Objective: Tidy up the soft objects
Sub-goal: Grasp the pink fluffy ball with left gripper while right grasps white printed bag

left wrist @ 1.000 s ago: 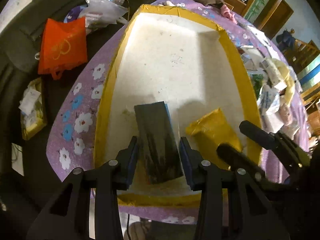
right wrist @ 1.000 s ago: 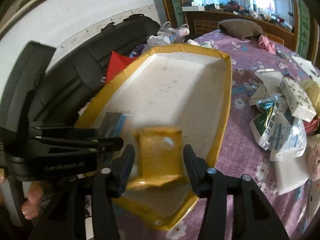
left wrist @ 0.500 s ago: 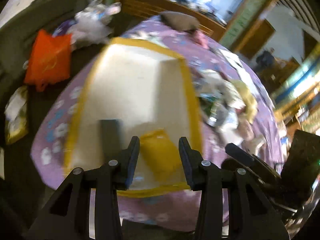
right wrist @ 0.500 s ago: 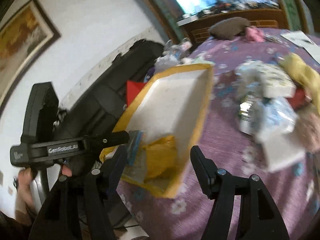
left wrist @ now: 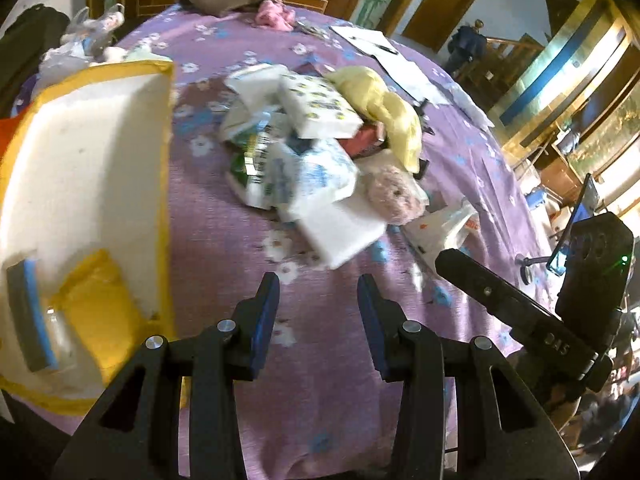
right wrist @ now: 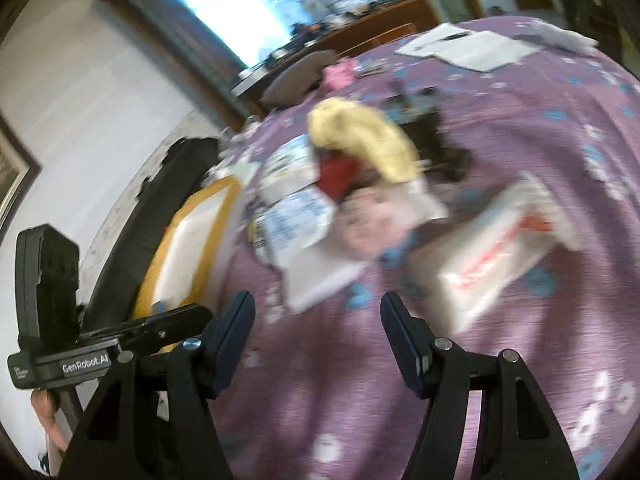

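Soft objects so far boxed, a grey-blue sponge and yellow pack, lie left of our left hand-held gripper, while the heap ahead awaits us, both hand-held grippers' jaws apart and empty.

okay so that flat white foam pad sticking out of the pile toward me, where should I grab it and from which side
Probably by its near free corner, coming in low from the table edge. The white foam pad lies flat on the purple tablecloth; its far end is tucked under the blue-printed packet and the pink plush. One pad must slide beneath, so the open left gripper should tilt.
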